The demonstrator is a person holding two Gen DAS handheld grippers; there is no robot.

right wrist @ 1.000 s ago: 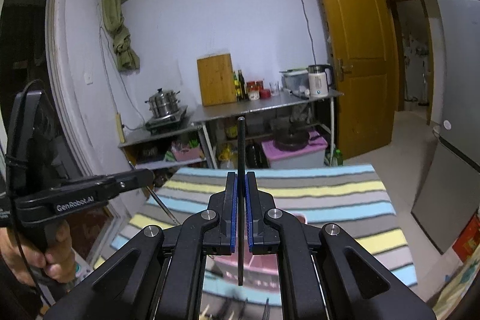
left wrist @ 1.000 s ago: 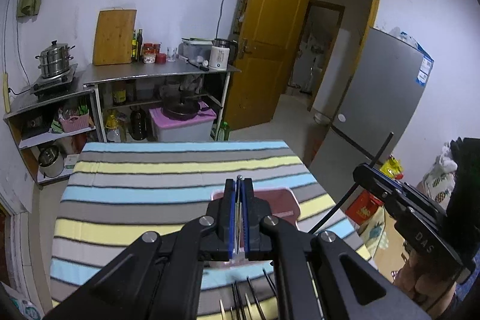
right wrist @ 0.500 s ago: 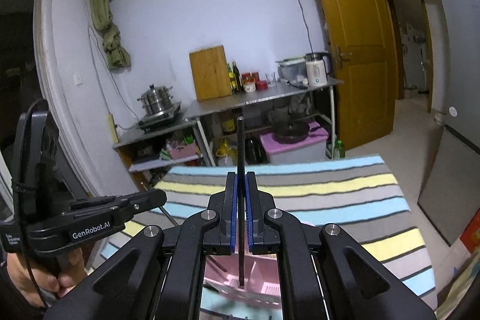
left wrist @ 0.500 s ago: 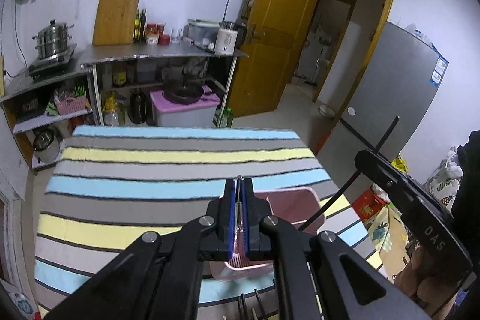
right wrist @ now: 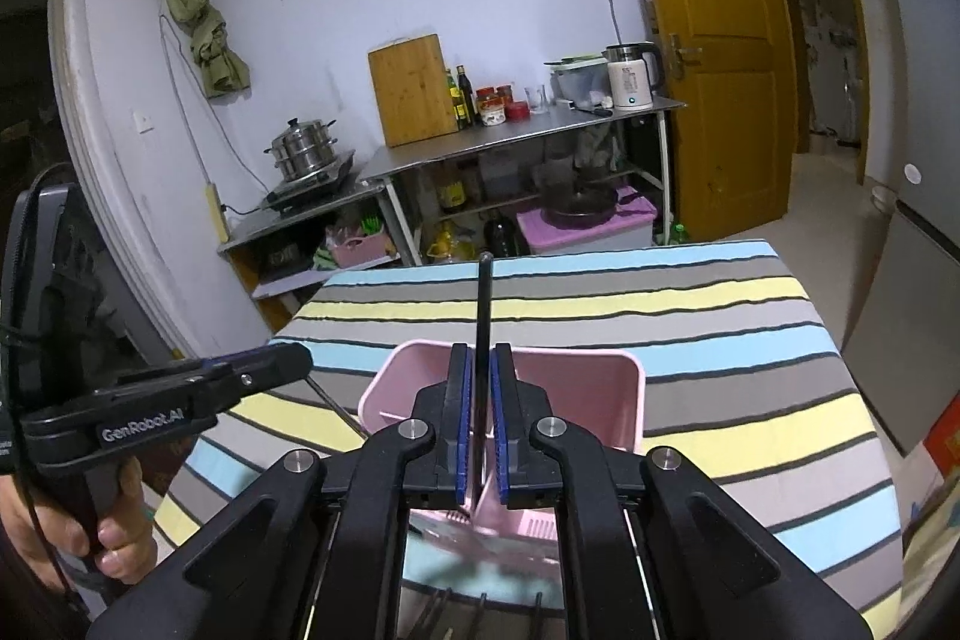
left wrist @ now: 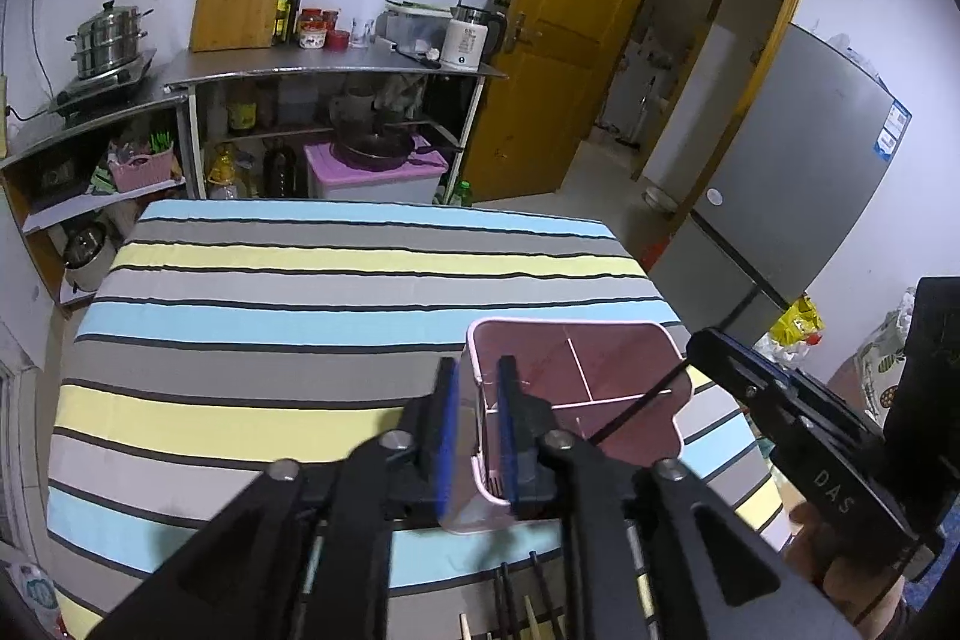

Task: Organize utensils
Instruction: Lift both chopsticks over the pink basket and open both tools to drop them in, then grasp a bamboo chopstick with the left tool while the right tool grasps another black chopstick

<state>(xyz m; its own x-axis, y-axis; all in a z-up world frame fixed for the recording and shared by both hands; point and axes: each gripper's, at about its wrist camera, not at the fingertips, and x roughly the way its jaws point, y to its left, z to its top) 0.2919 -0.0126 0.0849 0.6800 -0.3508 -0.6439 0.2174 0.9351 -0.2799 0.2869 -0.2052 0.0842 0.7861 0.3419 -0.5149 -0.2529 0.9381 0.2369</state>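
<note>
Plainly, the black chopstick (right wrist: 483, 316) is the thing in play. It stands upright between the blue pads of the right claw (right wrist: 478, 370), its top poking out ahead of the tips and its lower end dropping below them into the pink holder (right wrist: 636, 400). The jaws have just been opening. They now stand only narrowly apart, with a sliver of gap on either side of the stick, so it looks loose and not pinched. That suits a drop, I judge, since held upright above a compartment the stick can slide straight down.

The left claw (left wrist: 477, 367) has likewise just been opening and is a little wider. Nothing shows between its pads, only the near rim of the holder just beyond them. In the right wrist view a thin rod (right wrist: 333, 400) slants from under its tip towards the holder's near corner. Whether it is already free I cannot tell.

The holder sits directly below and ahead of both claws on the striped table (left wrist: 300, 292), its white dividers splitting it into compartments. Nearer than the claws, under their bodies, more dark sticks (left wrist: 516, 598) lie on the table, so sorting seems unfinished. A hand (right wrist: 90, 520) grips the left claw's handle.
</note>
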